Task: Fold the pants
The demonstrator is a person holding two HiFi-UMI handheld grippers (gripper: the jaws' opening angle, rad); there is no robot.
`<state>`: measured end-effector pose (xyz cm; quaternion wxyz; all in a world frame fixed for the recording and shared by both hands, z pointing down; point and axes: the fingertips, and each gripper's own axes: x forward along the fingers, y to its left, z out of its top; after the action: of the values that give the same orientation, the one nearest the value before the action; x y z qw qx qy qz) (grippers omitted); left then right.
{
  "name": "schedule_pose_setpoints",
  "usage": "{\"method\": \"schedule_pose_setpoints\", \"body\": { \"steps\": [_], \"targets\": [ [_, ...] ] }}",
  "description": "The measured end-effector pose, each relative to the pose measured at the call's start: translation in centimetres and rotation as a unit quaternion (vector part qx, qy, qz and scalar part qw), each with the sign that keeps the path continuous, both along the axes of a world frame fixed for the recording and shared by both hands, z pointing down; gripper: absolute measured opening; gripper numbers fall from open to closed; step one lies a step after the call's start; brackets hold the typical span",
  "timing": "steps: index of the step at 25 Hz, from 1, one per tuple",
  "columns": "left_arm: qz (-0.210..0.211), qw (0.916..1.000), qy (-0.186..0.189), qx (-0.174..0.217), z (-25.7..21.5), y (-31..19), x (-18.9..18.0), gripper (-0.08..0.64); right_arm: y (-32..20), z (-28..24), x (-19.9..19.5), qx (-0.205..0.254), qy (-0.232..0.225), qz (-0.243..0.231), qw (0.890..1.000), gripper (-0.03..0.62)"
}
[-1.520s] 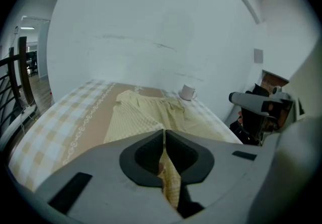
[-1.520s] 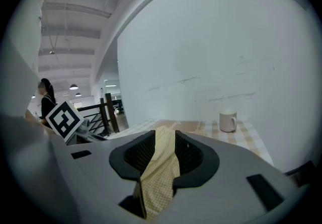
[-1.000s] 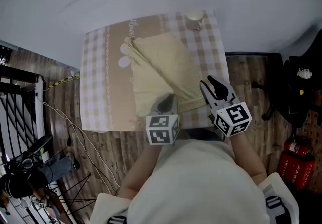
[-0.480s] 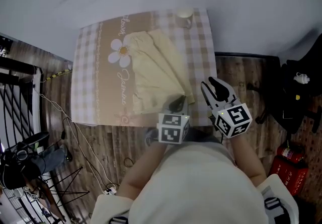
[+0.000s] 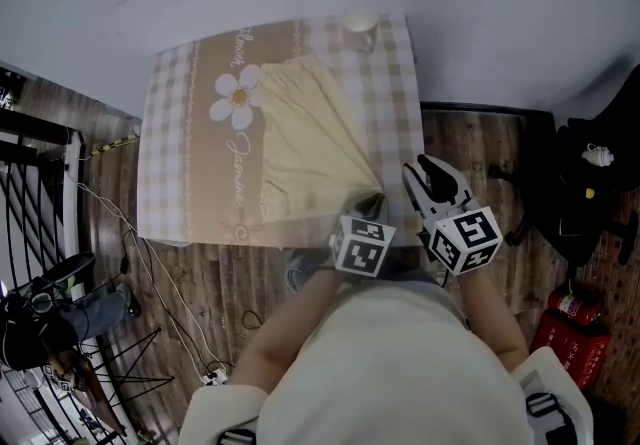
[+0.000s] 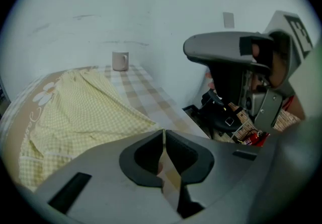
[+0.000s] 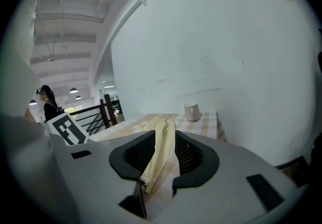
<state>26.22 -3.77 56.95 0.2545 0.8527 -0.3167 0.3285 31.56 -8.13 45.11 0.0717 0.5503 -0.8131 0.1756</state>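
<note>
Pale yellow checked pants [image 5: 305,133] lie spread on the checked tablecloth [image 5: 190,163]. They narrow to a point at the table's near right corner. My left gripper [image 5: 368,203] sits at that point, and its jaws stand shut on the hem of the pants [image 6: 75,112], which runs up to the left gripper [image 6: 163,132] in its own view. My right gripper [image 5: 432,173] hovers just right of it at the table's edge, jaws wide open. In the right gripper view a yellow strip of the pants [image 7: 160,147] runs down between the right gripper [image 7: 163,136] jaws, with gaps on both sides.
A pale mug [image 5: 360,28] stands at the table's far edge against the white wall. A daisy print [image 5: 238,98] shows on the cloth left of the pants. A black railing [image 5: 30,183] and cables [image 5: 130,253] are at the left. Dark gear [image 5: 590,193] and a red extinguisher [image 5: 575,323] are at the right.
My left gripper has moved right along the near edge with the hem in it. The pants have drawn out toward that corner and uncovered the daisy print. The right gripper has shifted little.
</note>
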Motion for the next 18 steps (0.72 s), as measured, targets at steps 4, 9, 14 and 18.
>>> {"method": "schedule_pose_setpoints", "body": {
  "steps": [4, 9, 14, 18],
  "targets": [
    [0.007, 0.9999, 0.015, -0.002, -0.5, 0.2, 0.0, 0.018, -0.1, -0.2, 0.1, 0.002, -0.002, -0.001, 1.0, 0.11],
    [0.005, 0.9996, 0.028, -0.001, -1.3, 0.6, -1.0, 0.117, -0.7, -0.9, -0.4, 0.01, 0.002, -0.012, 1.0, 0.11],
    [-0.057, 0.9976, 0.037, 0.007, -2.3, -1.1, -4.9, 0.115, -2.6, -1.6, -1.7, 0.02, 0.018, -0.042, 0.999, 0.11],
    [-0.122, 0.9911, 0.043, 0.031, -3.8, -4.4, -9.5, 0.091, -5.5, -2.7, -3.6, 0.035, 0.038, -0.076, 0.996, 0.11]
  ]
}}
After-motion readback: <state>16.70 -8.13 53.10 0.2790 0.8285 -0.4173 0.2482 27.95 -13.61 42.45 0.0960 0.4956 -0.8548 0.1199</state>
